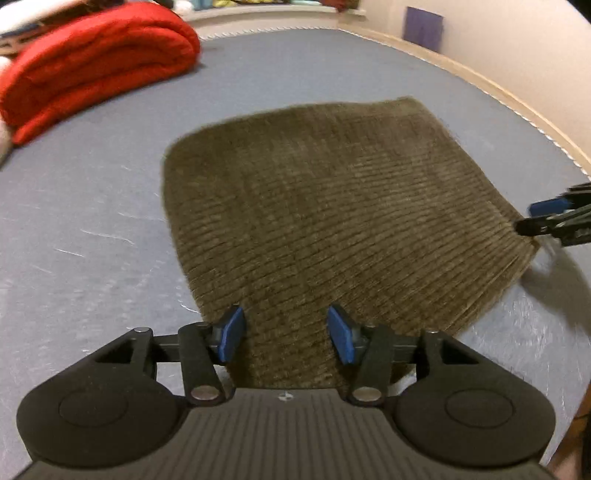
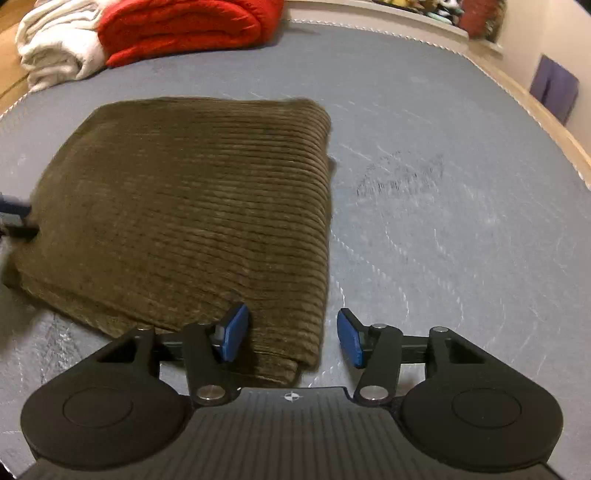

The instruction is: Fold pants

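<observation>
The brown corduroy pants [image 1: 325,214] lie folded into a thick rectangle on the grey-blue surface; they also show in the right wrist view [image 2: 192,206]. My left gripper [image 1: 286,334] is open and empty, its blue pads over the near left edge of the pants. My right gripper [image 2: 293,338] is open and empty at the near right corner of the pants. The right gripper shows at the right edge of the left wrist view [image 1: 554,218]. The left gripper shows as a blur at the left edge of the right wrist view [image 2: 14,218].
A folded red blanket [image 1: 96,62] lies at the far left, also in the right wrist view [image 2: 184,26], with a white blanket [image 2: 55,44] beside it. The grey-blue surface [image 2: 443,184] ends at a wooden edge along the right wall. A purple sheet [image 2: 554,88] hangs on that wall.
</observation>
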### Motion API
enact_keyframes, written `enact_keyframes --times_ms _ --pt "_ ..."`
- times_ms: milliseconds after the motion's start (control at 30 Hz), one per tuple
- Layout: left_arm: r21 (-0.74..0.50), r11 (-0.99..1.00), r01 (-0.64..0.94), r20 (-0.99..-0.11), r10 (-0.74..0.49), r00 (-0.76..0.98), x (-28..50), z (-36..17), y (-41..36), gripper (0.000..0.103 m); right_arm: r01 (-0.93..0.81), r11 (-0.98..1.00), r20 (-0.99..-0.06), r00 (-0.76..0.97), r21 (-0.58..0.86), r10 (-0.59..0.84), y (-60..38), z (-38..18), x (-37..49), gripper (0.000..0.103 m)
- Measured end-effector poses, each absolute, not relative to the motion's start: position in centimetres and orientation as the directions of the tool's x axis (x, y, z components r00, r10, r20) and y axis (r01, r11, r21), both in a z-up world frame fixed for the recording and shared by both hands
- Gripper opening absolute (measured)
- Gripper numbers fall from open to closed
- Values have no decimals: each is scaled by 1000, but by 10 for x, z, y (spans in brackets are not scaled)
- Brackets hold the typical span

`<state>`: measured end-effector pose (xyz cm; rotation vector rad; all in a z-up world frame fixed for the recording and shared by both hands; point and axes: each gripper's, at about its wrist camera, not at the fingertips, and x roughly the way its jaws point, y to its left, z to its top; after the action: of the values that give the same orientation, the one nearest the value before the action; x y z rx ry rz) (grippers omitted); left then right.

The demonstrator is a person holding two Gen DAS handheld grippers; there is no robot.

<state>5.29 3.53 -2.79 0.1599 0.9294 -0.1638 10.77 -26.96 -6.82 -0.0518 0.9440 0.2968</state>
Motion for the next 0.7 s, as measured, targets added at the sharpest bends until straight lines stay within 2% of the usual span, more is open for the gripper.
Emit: enact_keyframes --times_ms 100,133,167,233,333,433,567,667,700 --pt "51 986 158 -753 -66 654 31 -2 30 76 -230 961 -737 622 151 264 -274 -23 95 59" --pt "38 991 132 -733 -62 678 22 10 29 87 -215 963 -713 650 161 264 -273 -7 90 65" --pt "31 994 103 -721 -49 691 16 17 29 92 -196 966 -691 675 170 259 -271 6 85 75" --pt "21 999 41 -705 -14 709 5 31 28 92 -141 973 -656 720 184 228 -268 31 77 86" --pt "9 998 -54 -703 45 709 -2 47 22 103 -109 970 -618 754 216 222 -259 55 56 92" --pt "-30 994 -103 -708 52 704 -17 58 25 103 -113 966 -581 781 232 231 -250 65 28 102" --pt "-43 993 -111 -697 50 715 -34 61 18 103 -139 969 -567 790 205 234 -234 48 12 102" --pt "-24 993 -113 -679 66 731 -38 42 8 103 -138 976 -547 810 169 210 -228 27 8 102" --pt "-9 991 -132 -693 89 716 -38 34 6 103 -116 981 -567 803 155 184 -227 15 8 102"
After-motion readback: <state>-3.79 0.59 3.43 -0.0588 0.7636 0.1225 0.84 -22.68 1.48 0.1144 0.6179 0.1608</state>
